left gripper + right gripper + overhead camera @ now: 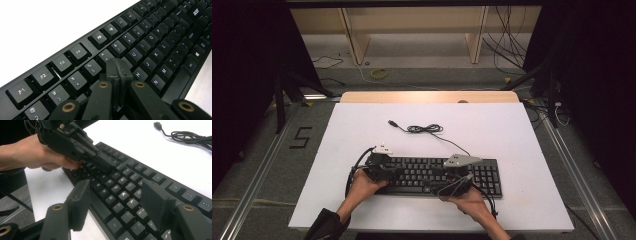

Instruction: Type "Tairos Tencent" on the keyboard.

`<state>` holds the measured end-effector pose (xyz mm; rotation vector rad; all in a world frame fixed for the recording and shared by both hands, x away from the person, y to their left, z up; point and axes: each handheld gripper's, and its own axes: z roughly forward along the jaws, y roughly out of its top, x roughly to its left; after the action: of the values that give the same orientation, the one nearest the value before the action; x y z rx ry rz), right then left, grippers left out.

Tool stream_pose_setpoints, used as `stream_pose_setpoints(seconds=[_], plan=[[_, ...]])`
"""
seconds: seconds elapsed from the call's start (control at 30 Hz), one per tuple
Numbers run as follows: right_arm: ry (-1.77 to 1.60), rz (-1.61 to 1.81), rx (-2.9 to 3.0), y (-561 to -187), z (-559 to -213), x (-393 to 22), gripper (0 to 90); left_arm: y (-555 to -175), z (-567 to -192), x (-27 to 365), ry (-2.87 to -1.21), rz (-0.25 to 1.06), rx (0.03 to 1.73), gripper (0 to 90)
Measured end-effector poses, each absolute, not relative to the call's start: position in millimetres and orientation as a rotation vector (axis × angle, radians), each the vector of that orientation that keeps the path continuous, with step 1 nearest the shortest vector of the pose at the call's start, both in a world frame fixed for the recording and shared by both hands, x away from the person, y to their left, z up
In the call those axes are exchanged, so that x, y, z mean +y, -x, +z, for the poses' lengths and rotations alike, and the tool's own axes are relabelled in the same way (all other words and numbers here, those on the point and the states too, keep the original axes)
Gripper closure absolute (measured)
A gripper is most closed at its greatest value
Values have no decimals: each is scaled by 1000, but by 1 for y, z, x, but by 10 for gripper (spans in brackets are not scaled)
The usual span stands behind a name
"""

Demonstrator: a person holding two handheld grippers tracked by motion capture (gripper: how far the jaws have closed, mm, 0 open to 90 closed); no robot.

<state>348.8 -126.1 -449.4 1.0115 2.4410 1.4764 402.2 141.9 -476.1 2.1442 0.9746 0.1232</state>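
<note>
White table (362,130): L gripper (117,68) pressed together on keyboard (484,172); R gripper (113,202) spread above.

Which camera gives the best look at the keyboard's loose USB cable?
The high view: the cable lies whole on the white table behind the keyboard, coil and plug included. The right gripper view catches its plug and part of the coil at the top right corner.

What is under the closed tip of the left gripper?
The left gripper, jaws shut, has its tip over the black keyboard, among the letter keys below 6 and beside H. The key directly beneath is covered, so I cannot name it.
</note>
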Motion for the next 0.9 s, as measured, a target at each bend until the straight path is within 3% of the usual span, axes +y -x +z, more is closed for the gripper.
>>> stream_pose_setpoints(seconds=[0.27,0.9], plan=[[-1019,1480,2436,-350,-449,-128,418,-401,-473,142,-2141,124,970,892],[-1027,1478,2427,-351,-450,-131,415,-396,-460,152,-2054,55,930,649]])
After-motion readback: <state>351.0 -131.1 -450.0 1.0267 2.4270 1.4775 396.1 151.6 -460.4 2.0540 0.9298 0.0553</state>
